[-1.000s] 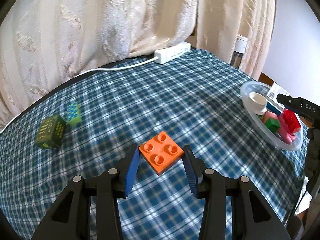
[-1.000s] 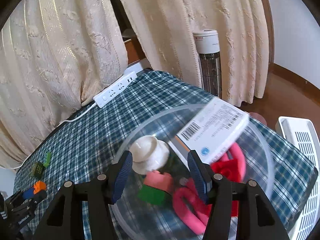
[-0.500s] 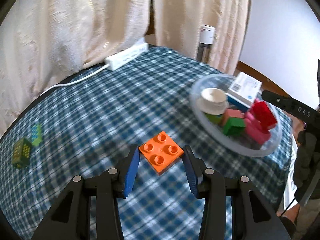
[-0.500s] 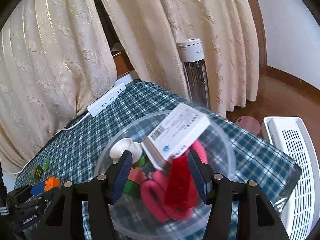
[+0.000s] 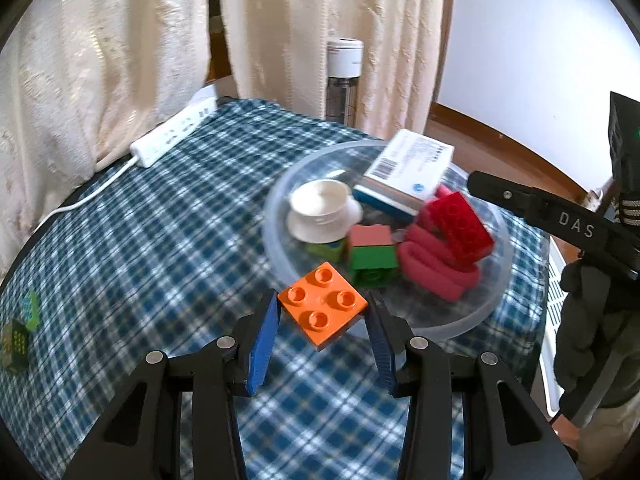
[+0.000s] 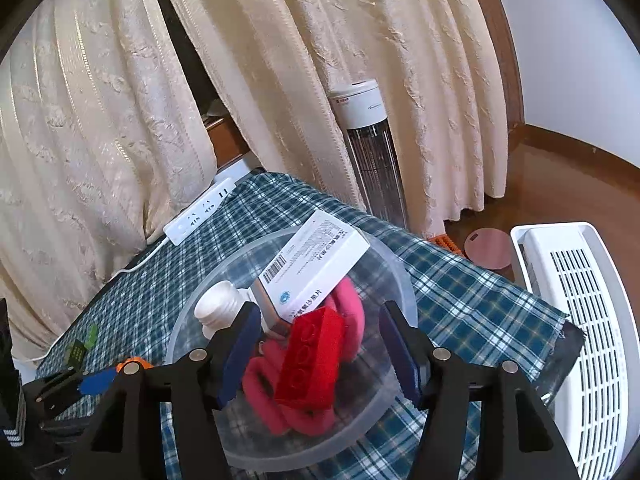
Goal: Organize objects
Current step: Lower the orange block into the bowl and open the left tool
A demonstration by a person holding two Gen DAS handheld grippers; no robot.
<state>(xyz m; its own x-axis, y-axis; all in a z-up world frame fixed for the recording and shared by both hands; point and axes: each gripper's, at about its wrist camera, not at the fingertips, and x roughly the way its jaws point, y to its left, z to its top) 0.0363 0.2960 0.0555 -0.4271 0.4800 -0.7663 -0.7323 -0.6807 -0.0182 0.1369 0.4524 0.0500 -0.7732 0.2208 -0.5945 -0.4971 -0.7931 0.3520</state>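
Beside tablecloth (image 5: 168,216), "DAS"-marked right gripper (image 5: 560,216)

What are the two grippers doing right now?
Left gripper: shut on the orange brick.
Right gripper: open, jaws just widening, empty, over the bowl.

A room in a home, seen from a cloth-covered table.
Cream lace curtains (image 6: 280,80) hang behind a blue plaid tablecloth (image 5: 168,240); a white power strip (image 5: 174,132) lies on it, a tower heater (image 6: 366,148) stands on the wooden floor (image 6: 560,184) nearby.
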